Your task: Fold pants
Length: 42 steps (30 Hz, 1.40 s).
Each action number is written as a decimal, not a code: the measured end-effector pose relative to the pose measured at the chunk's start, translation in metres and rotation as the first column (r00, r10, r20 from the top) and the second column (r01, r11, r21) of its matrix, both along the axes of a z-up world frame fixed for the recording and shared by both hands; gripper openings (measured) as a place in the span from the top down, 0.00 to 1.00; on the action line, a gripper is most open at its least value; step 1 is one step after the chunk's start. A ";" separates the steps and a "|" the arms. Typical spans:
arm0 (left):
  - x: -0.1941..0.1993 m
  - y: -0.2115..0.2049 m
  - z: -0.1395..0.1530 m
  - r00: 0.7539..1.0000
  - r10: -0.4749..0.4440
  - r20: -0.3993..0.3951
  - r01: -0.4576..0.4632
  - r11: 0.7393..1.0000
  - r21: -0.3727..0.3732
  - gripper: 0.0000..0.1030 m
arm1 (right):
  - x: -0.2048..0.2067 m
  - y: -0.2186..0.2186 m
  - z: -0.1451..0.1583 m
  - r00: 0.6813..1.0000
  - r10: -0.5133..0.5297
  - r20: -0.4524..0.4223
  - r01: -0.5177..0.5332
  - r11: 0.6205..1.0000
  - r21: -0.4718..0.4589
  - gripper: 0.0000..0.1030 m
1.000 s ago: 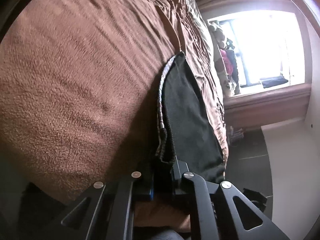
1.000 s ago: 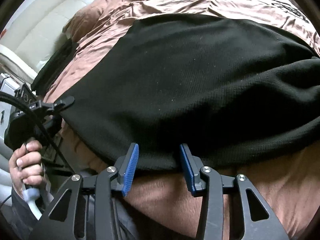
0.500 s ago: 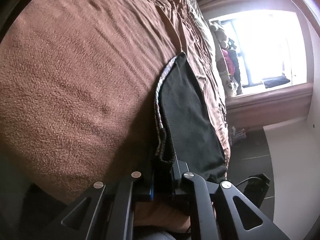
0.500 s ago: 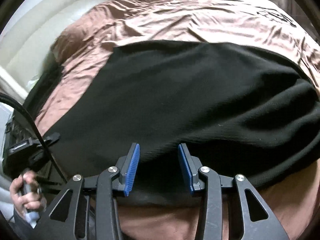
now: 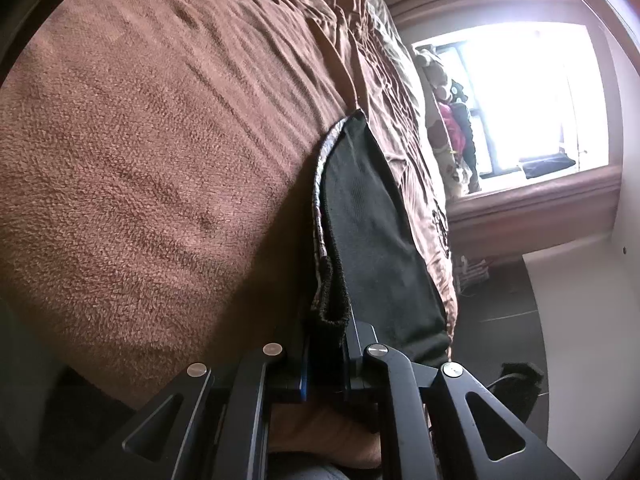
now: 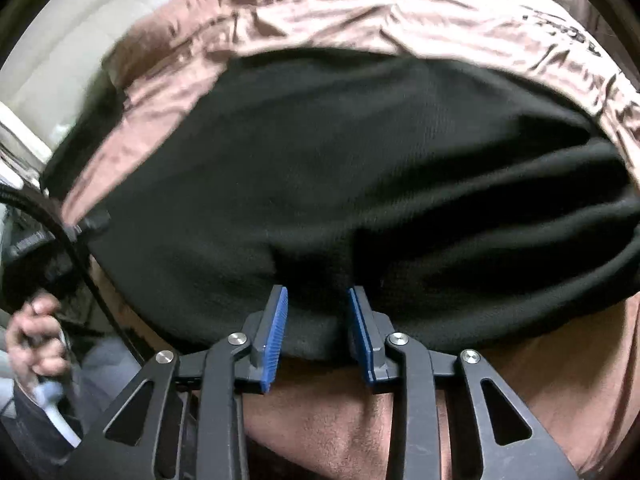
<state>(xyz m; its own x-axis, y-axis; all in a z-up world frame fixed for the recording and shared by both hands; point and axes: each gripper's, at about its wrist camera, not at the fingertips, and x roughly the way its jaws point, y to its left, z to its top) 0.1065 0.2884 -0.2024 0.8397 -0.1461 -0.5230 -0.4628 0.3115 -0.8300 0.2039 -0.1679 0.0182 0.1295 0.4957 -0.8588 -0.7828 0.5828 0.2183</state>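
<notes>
Item: black pants (image 6: 328, 184), soft knit with a fine woven grain, lay spread on a bed over a brown fleece blanket (image 5: 160, 168) of nubbly pile; a smoother, sheeny brown bedspread (image 6: 360, 16) showed rumpled beyond. Left gripper (image 5: 326, 364): fingers closed hard on a thick ribbed edge of the pants, apparently the waistband, with a patterned lining (image 5: 320, 200) showing along the lifted edge; the cloth stood on edge from that grip. Right gripper (image 6: 316, 332): blue ridged pads (image 6: 276, 336) had just been closing, the near hem of the pants bunched between them; whether the pads already pressed the cloth could not be told, the view being blurred. A person's hand (image 6: 36, 344) held the other gripper's handle at far left of the right view. Step judged: taking hold of two edge points before a fold. Next move likely called for the right fingers to finish pinching, then both lifting together and carrying the edge across, keeping the limp cloth taut so it does not sag or slip.
</notes>
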 end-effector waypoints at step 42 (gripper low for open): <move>0.019 0.011 -0.015 0.993 0.020 -0.117 -0.023 0.999 -0.026 0.87 | 0.167 0.147 -0.051 0.992 -0.123 0.006 0.123 0.989 -0.079 0.85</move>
